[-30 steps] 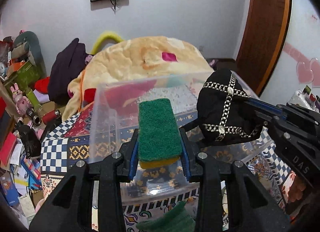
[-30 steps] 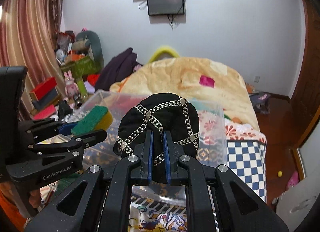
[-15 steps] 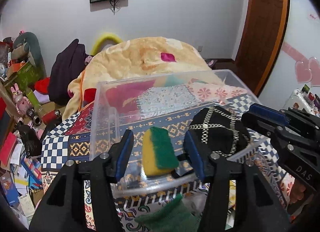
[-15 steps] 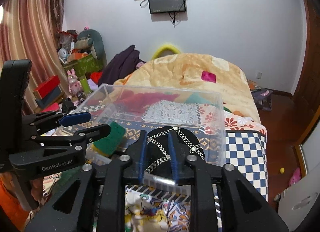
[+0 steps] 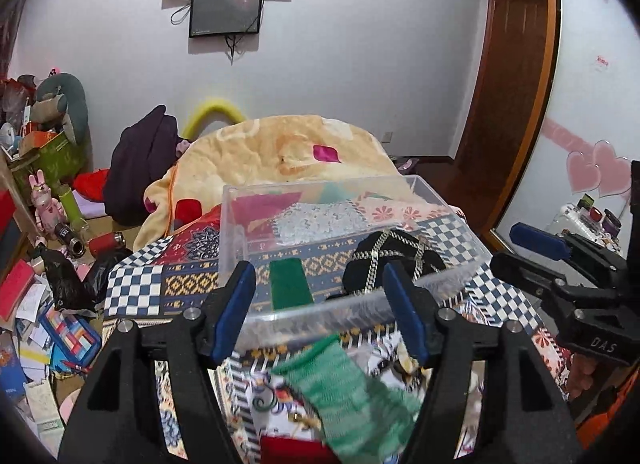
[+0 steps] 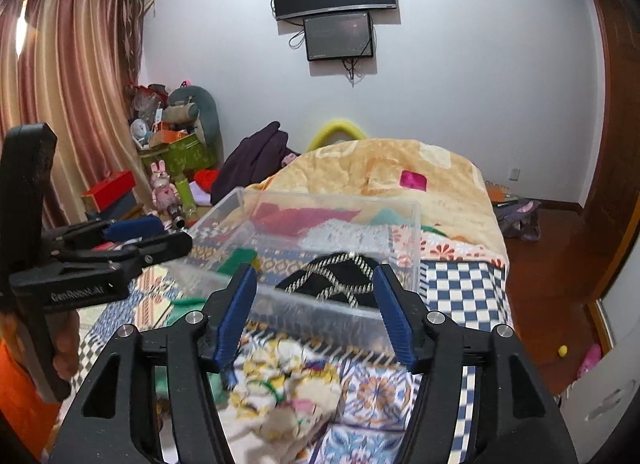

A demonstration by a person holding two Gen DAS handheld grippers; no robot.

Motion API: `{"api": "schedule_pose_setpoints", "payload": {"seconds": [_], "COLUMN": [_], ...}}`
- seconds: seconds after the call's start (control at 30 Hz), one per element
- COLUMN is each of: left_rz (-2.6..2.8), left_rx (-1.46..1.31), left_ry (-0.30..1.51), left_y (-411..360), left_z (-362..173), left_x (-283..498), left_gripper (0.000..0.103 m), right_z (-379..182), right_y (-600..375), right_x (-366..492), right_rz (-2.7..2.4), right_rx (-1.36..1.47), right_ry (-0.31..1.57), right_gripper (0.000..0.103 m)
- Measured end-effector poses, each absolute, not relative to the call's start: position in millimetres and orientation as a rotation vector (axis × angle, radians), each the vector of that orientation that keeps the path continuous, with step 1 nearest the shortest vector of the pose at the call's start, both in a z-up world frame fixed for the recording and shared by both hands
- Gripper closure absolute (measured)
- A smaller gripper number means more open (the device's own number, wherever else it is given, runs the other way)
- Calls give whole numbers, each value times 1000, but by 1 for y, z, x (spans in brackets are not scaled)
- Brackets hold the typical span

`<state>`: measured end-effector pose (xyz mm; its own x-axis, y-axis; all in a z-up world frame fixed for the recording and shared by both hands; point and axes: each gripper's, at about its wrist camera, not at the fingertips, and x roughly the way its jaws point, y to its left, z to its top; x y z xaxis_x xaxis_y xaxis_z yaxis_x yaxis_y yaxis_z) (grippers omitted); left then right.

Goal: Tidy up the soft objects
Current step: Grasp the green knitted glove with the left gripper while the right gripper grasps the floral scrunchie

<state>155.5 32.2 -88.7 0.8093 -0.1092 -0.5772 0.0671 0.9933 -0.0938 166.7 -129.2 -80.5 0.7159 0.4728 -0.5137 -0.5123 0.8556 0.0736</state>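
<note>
Now the green sponge lies flat beside the chain-trimmed black cap.

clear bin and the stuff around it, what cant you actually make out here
- Sponge, left wrist view: only the green face shows; lower end behind the bin's near wall.
- Black chained item, right wrist view: motion-blurred, base hidden by that wall.
- Green cloth, left wrist view: blurred, cut off by the bottom edge.
- Floral cloth, right wrist view: blurred.

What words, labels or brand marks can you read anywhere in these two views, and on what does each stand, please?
"GenRobot.AI": on the side of the left gripper, right wrist view.
"DAS": on the body of the right gripper, left wrist view.
Small sign on the wall by the door: too small to read.
</note>
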Motion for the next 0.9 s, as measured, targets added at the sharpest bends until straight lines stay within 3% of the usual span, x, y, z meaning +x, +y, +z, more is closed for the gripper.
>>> {"api": "schedule_pose_setpoints", "payload": {"seconds": [0.17, 0.73, 0.83, 0.9], "left_rz": [-95, -123, -135, -146], "left_rx": [-76, -153, -158, -156], "left_ry": [633, 761, 770, 779], "left_y": [33, 23, 20, 17], "left_z": [-99, -155, -158, -160], "left_x": [135, 106, 105, 104], "left_gripper": [35, 35, 45, 52], "right_z": [-94, -145, -148, -150], "right_y": [-125, -125, -120, -117], "right_x": [158, 148, 140, 137], "right_rz": [563, 576, 603, 605], "right_rx": [-83, -97, -122, -139], "right_ry": [572, 715, 720, 722], "right_gripper": [31, 30, 31, 42]}}
